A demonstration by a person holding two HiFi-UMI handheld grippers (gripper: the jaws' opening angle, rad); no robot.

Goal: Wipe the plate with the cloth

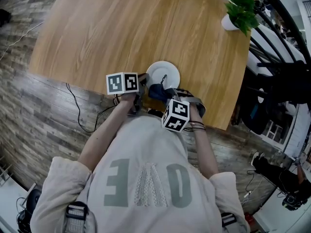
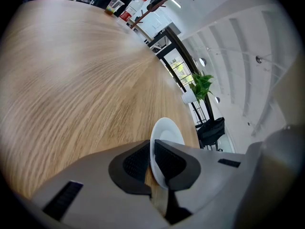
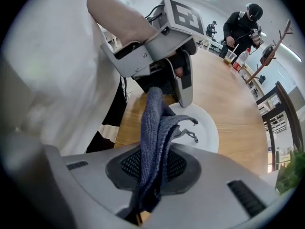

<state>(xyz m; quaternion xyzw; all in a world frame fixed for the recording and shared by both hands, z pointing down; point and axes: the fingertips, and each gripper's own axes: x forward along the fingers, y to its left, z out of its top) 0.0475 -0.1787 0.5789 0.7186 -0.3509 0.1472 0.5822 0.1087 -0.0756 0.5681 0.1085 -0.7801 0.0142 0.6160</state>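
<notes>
White plate (image 1: 163, 74) near table (image 1: 121, 33) edge | left gripper (image 2: 152, 162) clamps rim | right gripper (image 3: 151, 168) clamps cloth (image 3: 155, 123)

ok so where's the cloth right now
The blue cloth is pinched in the right tongs, hanging over the near rim of the white plate, right of the left tongs in the head view.

The person's shirt (image 1: 146, 147) carries large grey letters "OVE".

One plate (image 1: 168, 71), one cloth (image 1: 156, 91)
</notes>
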